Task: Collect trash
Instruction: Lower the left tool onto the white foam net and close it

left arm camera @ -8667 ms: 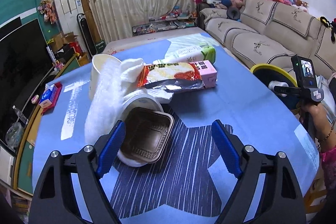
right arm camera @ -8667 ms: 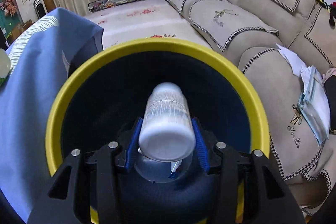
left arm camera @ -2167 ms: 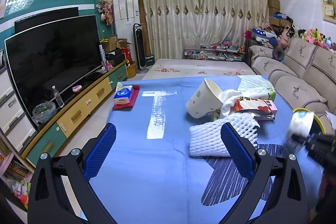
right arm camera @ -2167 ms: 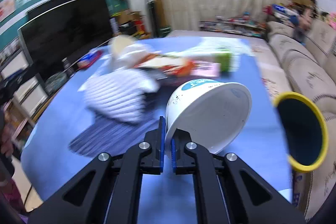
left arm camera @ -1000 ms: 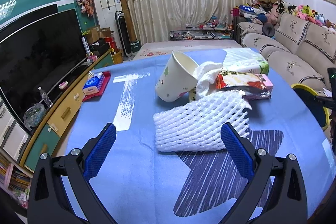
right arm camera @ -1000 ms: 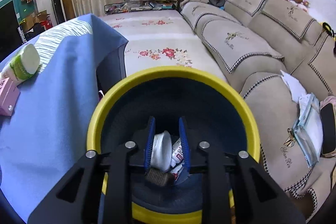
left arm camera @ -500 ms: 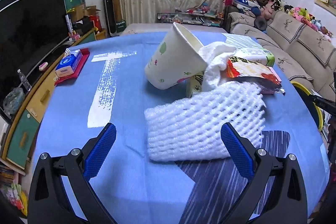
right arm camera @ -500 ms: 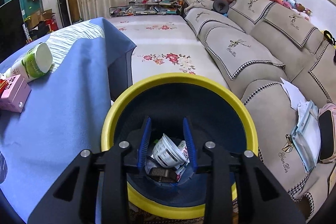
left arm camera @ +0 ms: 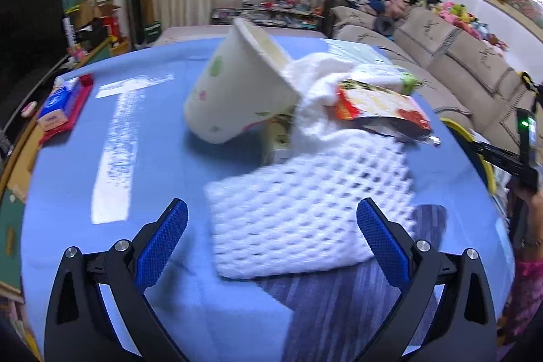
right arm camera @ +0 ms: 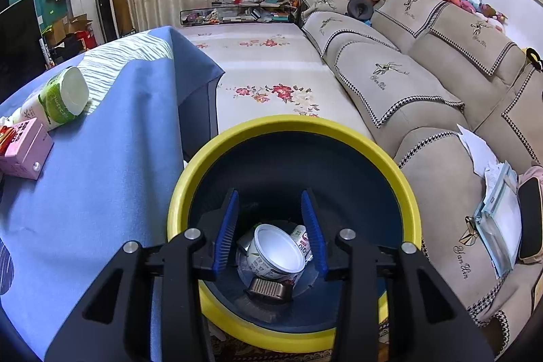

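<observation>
My left gripper (left arm camera: 271, 224) hangs open just above a white foam net sleeve (left arm camera: 310, 209) on the blue tablecloth (left arm camera: 152, 155). Behind the sleeve lie a tipped paper cup (left arm camera: 237, 90), a crumpled white tissue (left arm camera: 315, 90) and a red snack wrapper (left arm camera: 376, 104). My right gripper (right arm camera: 269, 219) is held over the yellow-rimmed dark bin (right arm camera: 397, 168), its jaws opening with nothing between the pads. Down in the bin rest a white bowl (right arm camera: 278, 250) and a brown tray (right arm camera: 269, 289). A green-labelled bottle (right arm camera: 56, 100) and a pink carton (right arm camera: 23, 148) lie on the table.
A beige sofa (right arm camera: 424, 73) runs along the right with papers (right arm camera: 499, 219) on its seat. A tissue pack on a red tray (left arm camera: 61, 111) sits at the table's far left edge. The bin's rim (left arm camera: 475, 148) and a hand with the other gripper (left arm camera: 522, 158) show at the right.
My left gripper moved forward and down, closer to the foam sleeve. The right gripper's jaws widened over the bin, and the white bowl now lies at the bottom, clear of the pads.
</observation>
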`<state>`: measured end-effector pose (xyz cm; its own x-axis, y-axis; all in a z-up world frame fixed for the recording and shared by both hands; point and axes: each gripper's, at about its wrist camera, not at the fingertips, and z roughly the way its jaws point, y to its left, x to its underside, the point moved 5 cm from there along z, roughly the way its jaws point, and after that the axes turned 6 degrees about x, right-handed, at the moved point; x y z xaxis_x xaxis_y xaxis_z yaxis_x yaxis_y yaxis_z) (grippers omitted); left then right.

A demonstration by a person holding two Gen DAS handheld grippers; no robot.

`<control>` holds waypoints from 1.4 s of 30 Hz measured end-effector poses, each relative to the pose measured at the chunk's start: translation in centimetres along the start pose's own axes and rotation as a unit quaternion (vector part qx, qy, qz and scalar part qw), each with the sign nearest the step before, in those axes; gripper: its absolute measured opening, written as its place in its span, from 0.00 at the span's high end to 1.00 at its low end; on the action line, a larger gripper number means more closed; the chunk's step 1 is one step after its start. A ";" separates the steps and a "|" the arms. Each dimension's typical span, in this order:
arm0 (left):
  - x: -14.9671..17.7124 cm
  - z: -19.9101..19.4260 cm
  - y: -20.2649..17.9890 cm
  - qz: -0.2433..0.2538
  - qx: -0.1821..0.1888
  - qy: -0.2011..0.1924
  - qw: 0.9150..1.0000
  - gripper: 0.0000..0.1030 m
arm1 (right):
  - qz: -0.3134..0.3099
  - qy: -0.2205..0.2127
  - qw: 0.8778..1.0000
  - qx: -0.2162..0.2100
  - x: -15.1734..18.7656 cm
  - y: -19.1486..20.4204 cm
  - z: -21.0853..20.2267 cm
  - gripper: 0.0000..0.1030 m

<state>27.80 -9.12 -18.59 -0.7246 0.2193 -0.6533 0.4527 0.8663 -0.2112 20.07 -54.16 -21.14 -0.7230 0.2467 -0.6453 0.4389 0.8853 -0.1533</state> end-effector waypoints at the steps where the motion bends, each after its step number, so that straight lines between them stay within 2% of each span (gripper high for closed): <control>1: 0.1 0.0 -0.5 0.007 0.006 0.001 1.000 0.05 | 0.000 0.000 1.000 -0.001 0.1 0.0 -0.1 0.64; 3: 0.3 0.1 -1.3 0.018 0.011 0.004 1.000 0.08 | -0.001 0.000 1.000 -0.002 0.1 0.2 -0.1 0.64; 7: 0.9 0.6 -2.5 0.034 0.008 0.025 0.999 0.29 | -0.001 0.000 1.000 -0.004 0.4 0.3 -0.2 0.63; 11: 1.5 0.6 -3.3 0.035 0.019 0.036 0.999 0.38 | -0.001 0.001 1.000 -0.005 0.6 0.3 -0.3 0.63; 19: 2.8 0.2 -4.7 0.026 0.048 0.054 0.997 0.80 | 0.005 0.004 1.000 -0.008 1.0 0.1 -0.3 0.63; 25: 3.6 0.0 -6.0 0.032 0.065 0.063 0.995 0.90 | 0.007 0.003 1.000 -0.008 1.0 0.0 -0.3 0.63; 28: 3.6 -0.1 -6.4 0.032 0.082 0.070 0.994 0.89 | 0.010 0.002 1.000 -0.009 1.1 -0.1 -0.5 0.63; 29: 3.6 -0.2 -6.5 0.026 0.088 0.071 0.993 0.83 | 0.011 0.002 1.000 -0.009 1.1 -0.1 -0.6 0.63; 31: 3.3 -0.6 -6.3 0.014 0.090 0.064 0.994 0.32 | 0.011 0.001 1.000 -0.009 1.2 -0.2 -0.6 0.63; 33: 3.2 -0.8 -6.4 0.020 0.086 0.059 0.994 0.30 | 0.012 0.001 1.000 -0.009 1.2 -0.3 -0.6 0.63; 39: 3.8 0.3 -7.3 0.019 0.097 0.091 0.991 0.30 | 0.013 0.004 1.000 -0.010 1.3 -0.4 -0.5 0.63; 42: 4.3 1.2 -7.8 0.016 0.093 0.107 0.990 0.36 | 0.013 0.004 1.000 -0.010 1.3 -0.4 -0.5 0.63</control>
<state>21.71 -15.47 -20.62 -0.7928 0.3522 -0.4974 0.5501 0.7647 -0.3355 18.71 -53.97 -21.55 -0.7159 0.2718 -0.6431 0.4462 0.8866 -0.1219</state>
